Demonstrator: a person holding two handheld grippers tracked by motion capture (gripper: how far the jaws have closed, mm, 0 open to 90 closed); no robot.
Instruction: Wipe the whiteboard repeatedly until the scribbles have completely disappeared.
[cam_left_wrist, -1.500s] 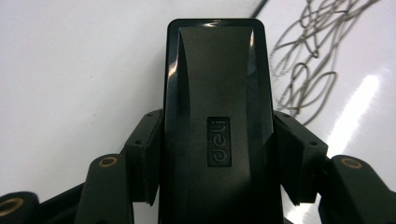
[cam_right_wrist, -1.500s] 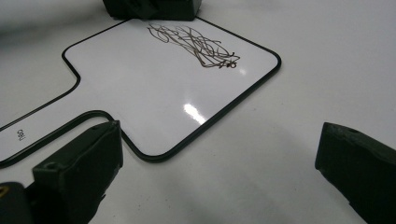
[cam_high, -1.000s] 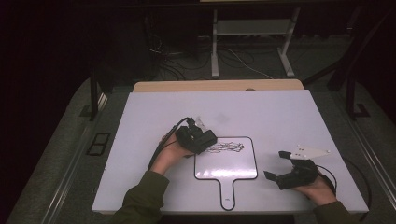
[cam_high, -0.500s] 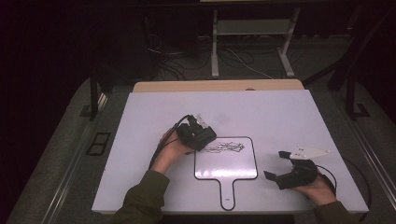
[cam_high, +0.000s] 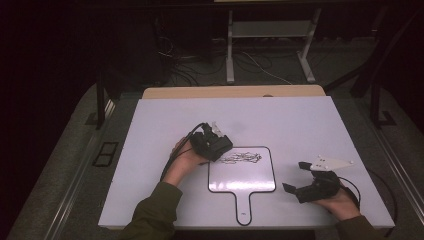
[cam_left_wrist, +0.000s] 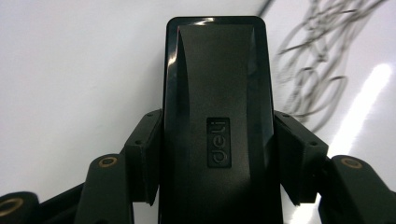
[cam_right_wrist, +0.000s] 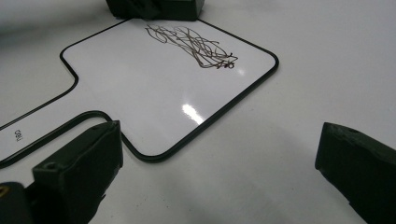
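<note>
**Eraser held at the scribbled board**

A black eraser (cam_left_wrist: 217, 116) is pinched between the jaws of the left gripper (cam_high: 212, 145) and is set at the nine o'clock edge of the paddle-shaped whiteboard (cam_high: 241, 177), just beside the dark scribble (cam_high: 242, 158). The board lies flat on the white table (cam_high: 300, 125). The right gripper (cam_high: 300, 177) is held at the board's three o'clock, near it but apart, its jaws spread wide with nothing between them.
</note>
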